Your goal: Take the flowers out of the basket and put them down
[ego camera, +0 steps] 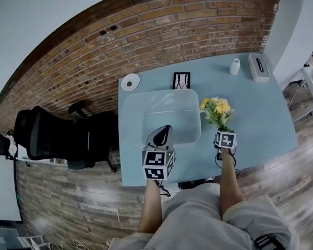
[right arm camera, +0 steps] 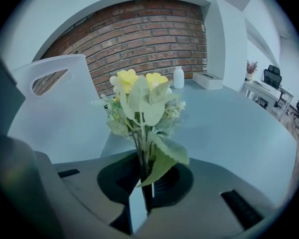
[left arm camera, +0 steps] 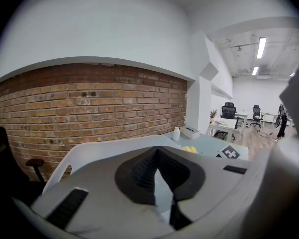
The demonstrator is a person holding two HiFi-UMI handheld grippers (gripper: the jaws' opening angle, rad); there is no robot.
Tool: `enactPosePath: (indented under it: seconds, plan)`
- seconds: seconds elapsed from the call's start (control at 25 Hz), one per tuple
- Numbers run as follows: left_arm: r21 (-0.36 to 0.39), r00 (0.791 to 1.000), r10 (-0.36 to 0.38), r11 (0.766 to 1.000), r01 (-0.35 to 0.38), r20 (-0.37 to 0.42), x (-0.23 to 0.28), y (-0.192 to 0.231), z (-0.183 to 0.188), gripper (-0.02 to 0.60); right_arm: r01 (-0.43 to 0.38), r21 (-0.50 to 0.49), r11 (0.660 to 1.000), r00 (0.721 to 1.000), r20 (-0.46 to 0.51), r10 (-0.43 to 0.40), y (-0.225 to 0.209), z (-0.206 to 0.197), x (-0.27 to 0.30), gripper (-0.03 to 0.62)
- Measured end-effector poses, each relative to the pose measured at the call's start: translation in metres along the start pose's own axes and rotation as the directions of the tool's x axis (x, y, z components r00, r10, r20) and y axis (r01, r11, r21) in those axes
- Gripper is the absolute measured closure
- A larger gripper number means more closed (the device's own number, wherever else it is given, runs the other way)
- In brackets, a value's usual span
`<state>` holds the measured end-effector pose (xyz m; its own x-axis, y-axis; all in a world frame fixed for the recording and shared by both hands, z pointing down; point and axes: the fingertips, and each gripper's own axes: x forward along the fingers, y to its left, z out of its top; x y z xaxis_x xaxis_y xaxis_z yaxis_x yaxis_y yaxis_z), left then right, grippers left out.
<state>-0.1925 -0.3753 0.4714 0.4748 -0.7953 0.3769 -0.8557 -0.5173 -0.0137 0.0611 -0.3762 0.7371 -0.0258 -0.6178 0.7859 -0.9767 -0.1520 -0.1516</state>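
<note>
Closest in, at the bottom of the head view, the person's knees sit against the near edge of the desk (ego camera: 261, 119), with a gripper held out on each side above them. Right of centre, the right gripper (ego camera: 223, 131) has its jaws nearly together, clamped on the thin stems of the flowers (ego camera: 218, 110). In the right gripper view the stems and one leaf are pinched between the pads, and the yellow blooms and pale green leaves rise straight out beyond them. The bunch's long axis therefore runs along the jaws, away from the person and toward the top of the frame. The flowers are already clear of the white plastic basket (ego camera: 126, 112), just right of its right wall and over bare blue desk. Whether any leaf touches the surface I cannot tell. Putting them down looks like a matter of lowering this gripper and tilting the bunch onto the open desk on its right. Left of centre, the left gripper (ego camera: 164, 132) hangs over the near rim of the basket with its jaws drawn together on nothing. It is the farther of the two from the flowers. Beyond the basket, a small framed picture (ego camera: 181, 79) and a round white dish (ego camera: 130, 81) stand at the desk's far edge. A white bottle (ego camera: 235, 65) and a tissue box (ego camera: 259, 66) sit at upper right, before the brick wall (ego camera: 146, 40).
</note>
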Motion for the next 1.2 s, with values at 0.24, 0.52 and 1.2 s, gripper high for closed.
enactPosePath:
  seconds: [0.24,0.52,1.2]
  plan:
    - [-0.007,1.000,0.000,1.000,0.000,-0.020,0.002,-0.003,-0.010,0.560,-0.081,0.086,0.993,0.993,-0.080,0.088,0.000,-0.026,0.010,0.299]
    - [-0.017,1.000,-0.030,0.999,0.030,-0.004,0.007,-0.010,-0.007,0.560,-0.091,0.034,0.995,0.992,-0.084,0.093,0.001,-0.029,0.000,0.298]
    - [-0.177,0.999,-0.040,0.983,0.046,0.037,-0.040,-0.014,-0.047,0.560,-0.140,-0.036,0.989,0.985,0.096,0.143,0.017,-0.031,-0.096,0.293]
